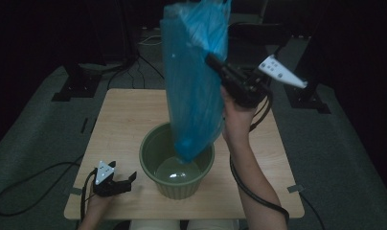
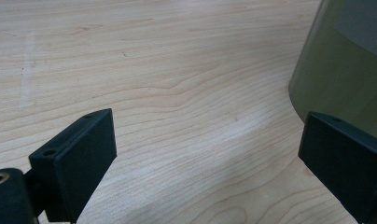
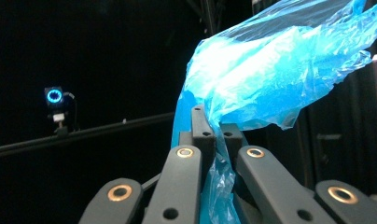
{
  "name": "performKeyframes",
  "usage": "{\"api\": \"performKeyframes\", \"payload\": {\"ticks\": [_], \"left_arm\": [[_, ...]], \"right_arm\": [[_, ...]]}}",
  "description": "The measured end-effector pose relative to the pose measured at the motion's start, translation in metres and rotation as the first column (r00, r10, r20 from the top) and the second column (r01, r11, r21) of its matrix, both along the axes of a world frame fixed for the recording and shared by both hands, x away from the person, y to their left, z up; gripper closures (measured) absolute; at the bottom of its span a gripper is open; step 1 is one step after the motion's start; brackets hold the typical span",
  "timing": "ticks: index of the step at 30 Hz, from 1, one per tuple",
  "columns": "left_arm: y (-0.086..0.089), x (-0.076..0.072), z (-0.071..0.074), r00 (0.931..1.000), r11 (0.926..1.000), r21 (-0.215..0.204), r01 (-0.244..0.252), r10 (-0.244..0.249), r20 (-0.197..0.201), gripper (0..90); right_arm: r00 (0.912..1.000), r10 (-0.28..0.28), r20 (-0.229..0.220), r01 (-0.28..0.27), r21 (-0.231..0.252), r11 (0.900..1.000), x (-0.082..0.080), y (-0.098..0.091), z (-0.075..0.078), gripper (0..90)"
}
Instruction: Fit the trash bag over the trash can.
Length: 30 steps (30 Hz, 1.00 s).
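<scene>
A blue plastic bag (image 1: pixel 194 81) hangs high above the middle of the table (image 1: pixel 124 124), its lower end dipping into the green bucket (image 1: pixel 155 143) near the front edge. The right gripper (image 1: pixel 215 64) pinches the bag near its top; the right gripper view shows the jaws closed tight on the film (image 3: pixel 252 84), which bunches and flares above them. At the near left corner, the left gripper (image 1: pixel 122 182) rests just left of the bucket. The left gripper view shows its jaws spread wide over bare wood, the bucket's wall (image 2: pixel 345 70) beside the right jaw.
</scene>
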<state>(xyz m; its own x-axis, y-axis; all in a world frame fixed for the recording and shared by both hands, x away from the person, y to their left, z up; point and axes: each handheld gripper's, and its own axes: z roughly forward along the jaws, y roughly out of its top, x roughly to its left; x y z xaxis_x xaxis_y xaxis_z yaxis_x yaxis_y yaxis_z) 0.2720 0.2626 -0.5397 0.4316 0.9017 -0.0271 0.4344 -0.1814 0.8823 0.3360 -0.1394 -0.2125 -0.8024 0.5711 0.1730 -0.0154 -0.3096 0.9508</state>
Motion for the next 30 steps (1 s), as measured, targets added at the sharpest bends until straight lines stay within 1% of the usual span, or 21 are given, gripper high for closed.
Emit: {"api": "performKeyframes", "payload": {"ticks": [1,3,5,7,9,10,11,12,13,16,18,20,22,23,24,25,26,27,28,29,30], "left_arm": [[0.000,0.000,0.000,1.0000,1.0000,0.001,-0.001,0.001,0.000,4.7],[-0.001,0.000,0.000,1.0000,1.0000,0.004,-0.001,0.001,-0.001,4.7],[-0.001,0.000,0.000,1.0000,1.0000,0.007,0.000,0.000,-0.002,4.6],[-0.001,0.000,0.000,1.0000,1.0000,0.007,0.001,-0.001,0.001,4.7],[-0.001,0.000,0.000,1.0000,1.0000,0.006,0.000,0.000,0.001,4.6],[0.000,0.000,0.000,1.0000,1.0000,0.007,0.001,-0.001,0.000,4.7],[0.000,0.000,0.000,1.0000,1.0000,0.007,0.001,-0.001,0.000,4.6],[-0.001,0.000,0.000,1.0000,1.0000,0.008,0.001,-0.001,-0.001,4.6],[-0.001,0.000,0.000,1.0000,1.0000,0.009,0.002,-0.002,-0.002,4.6],[-0.001,0.000,0.000,1.0000,1.0000,0.009,0.003,-0.003,-0.001,4.7],[-0.001,0.000,0.000,1.0000,1.0000,0.008,0.003,-0.003,0.000,4.7],[-0.001,0.000,0.000,1.0000,0.9999,0.010,0.004,-0.004,-0.003,4.6],[-0.001,0.000,0.000,1.0000,0.9999,0.015,0.003,-0.003,-0.005,4.6],[-0.001,0.000,0.000,1.0000,0.9998,0.017,0.003,-0.003,-0.007,4.7],[-0.001,0.000,0.000,1.0000,0.9998,0.018,0.002,-0.002,-0.009,4.6],[-0.001,0.000,0.000,1.0000,0.9998,0.019,0.002,-0.002,-0.009,4.7],[-0.001,0.000,0.000,1.0000,0.9998,0.020,0.003,-0.002,-0.008,4.6],[-0.001,0.000,0.000,1.0000,0.9998,0.020,0.003,-0.003,-0.007,4.7],[-0.001,0.000,0.000,1.0000,0.9998,0.020,0.003,-0.002,-0.006,4.7],[-0.002,0.000,0.000,1.0000,0.9998,0.019,0.002,-0.002,-0.007,4.6],[-0.002,0.000,0.000,1.0000,0.9998,0.019,0.002,-0.002,-0.007,4.6]], "right_arm": [[0.9999,0.009,-0.014,-0.009,0.003,1.0000,0.002,0.003,-0.010,89.9],[0.9991,0.019,-0.039,-0.020,-0.008,0.9998,0.005,0.009,-0.031,89.9],[0.9978,0.016,-0.064,-0.019,-0.042,0.9989,0.007,0.017,-0.050,89.9],[0.9948,0.026,-0.098,-0.034,-0.076,0.9965,0.009,0.023,-0.066,89.8],[0.9917,0.032,-0.125,-0.045,-0.103,0.9937,0.009,0.026,-0.080,89.8],[0.9897,0.039,-0.138,-0.055,-0.108,0.9926,0.008,0.026,-0.086,89.7],[0.9897,0.039,-0.138,-0.055,-0.108,0.9926,0.008,0.026,-0.086,89.7],[0.9875,0.045,-0.151,-0.063,-0.112,0.9917,0.007,0.026,-0.091,89.7],[0.9834,0.048,-0.175,-0.070,-0.121,0.9903,0.005,0.025,-0.101,89.6],[0.9762,0.058,-0.209,-0.088,-0.136,0.9868,-0.002,0.022,-0.117,89.6],[0.9696,0.056,-0.238,-0.099,-0.173,0.9799,-0.007,0.020,-0.130,89.6],[0.9604,0.070,-0.270,-0.124,-0.189,0.9742,-0.011,0.017,-0.140,89.5],[0.9516,0.058,-0.302,-0.125,-0.210,0.9696,-0.014,0.011,-0.147,89.5],[0.9488,0.063,-0.310,-0.134,-0.216,0.9672,-0.014,0.009,-0.149,89.5],[0.9405,0.059,-0.335,-0.145,-0.238,0.9604,-0.015,0.007,-0.152,89.5],[0.9376,0.052,-0.344,-0.147,-0.257,0.9551,-0.016,0.006,-0.155,89.4],[0.9338,0.053,-0.354,-0.160,-0.282,0.9460,-0.016,0.006,-0.157,89.3],[0.9285,0.043,-0.369,-0.171,-0.322,0.9310,-0.017,0.006,-0.160,89.3],[0.9273,0.040,-0.372,-0.174,-0.334,0.9261,-0.017,0.006,-0.162,89.3],[0.9216,0.042,-0.386,-0.189,-0.352,0.9166,-0.017,0.006,-0.165,89.2],[0.9216,0.042,-0.386,-0.189,-0.352,0.9166,-0.017,0.006,-0.165,89.2]]}}
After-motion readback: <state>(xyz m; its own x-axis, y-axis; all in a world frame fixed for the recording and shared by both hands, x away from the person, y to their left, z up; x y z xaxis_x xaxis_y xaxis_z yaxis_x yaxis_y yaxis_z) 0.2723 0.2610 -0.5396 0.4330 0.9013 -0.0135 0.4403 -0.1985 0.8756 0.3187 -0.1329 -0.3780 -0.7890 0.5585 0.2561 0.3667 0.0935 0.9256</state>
